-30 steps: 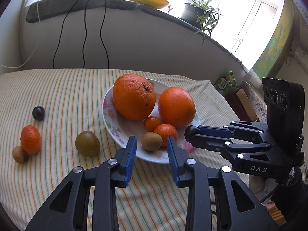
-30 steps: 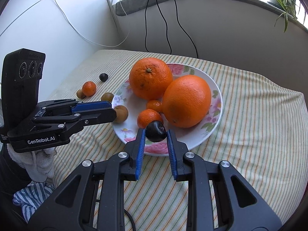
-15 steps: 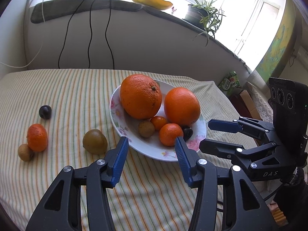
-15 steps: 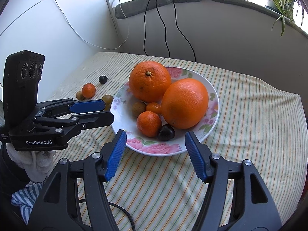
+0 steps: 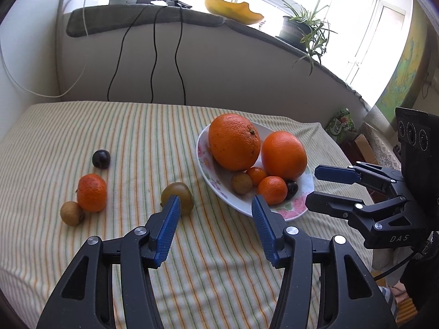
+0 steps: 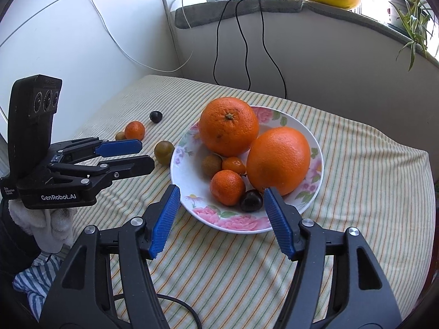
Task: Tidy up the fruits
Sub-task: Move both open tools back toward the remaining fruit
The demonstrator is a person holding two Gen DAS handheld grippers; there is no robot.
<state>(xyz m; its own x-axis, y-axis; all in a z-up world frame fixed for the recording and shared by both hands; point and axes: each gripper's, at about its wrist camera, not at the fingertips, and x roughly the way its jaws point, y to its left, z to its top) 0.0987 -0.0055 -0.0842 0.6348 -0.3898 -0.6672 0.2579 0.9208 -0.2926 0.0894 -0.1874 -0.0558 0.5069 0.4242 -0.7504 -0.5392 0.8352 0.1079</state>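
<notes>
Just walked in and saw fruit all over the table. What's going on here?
A person with a gripper in each hand is gathering fruit onto a flowered plate. Two oranges, two tangerines, a brown fruit and a dark plum already lie on it. The right gripper is open near the plum, holding nothing. The left gripper is open and empty too; four fruits remain on the striped cloth.

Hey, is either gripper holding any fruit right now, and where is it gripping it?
Nothing is held. The left gripper and right gripper are both open and empty; the dark plum lies free on the plate.
</notes>
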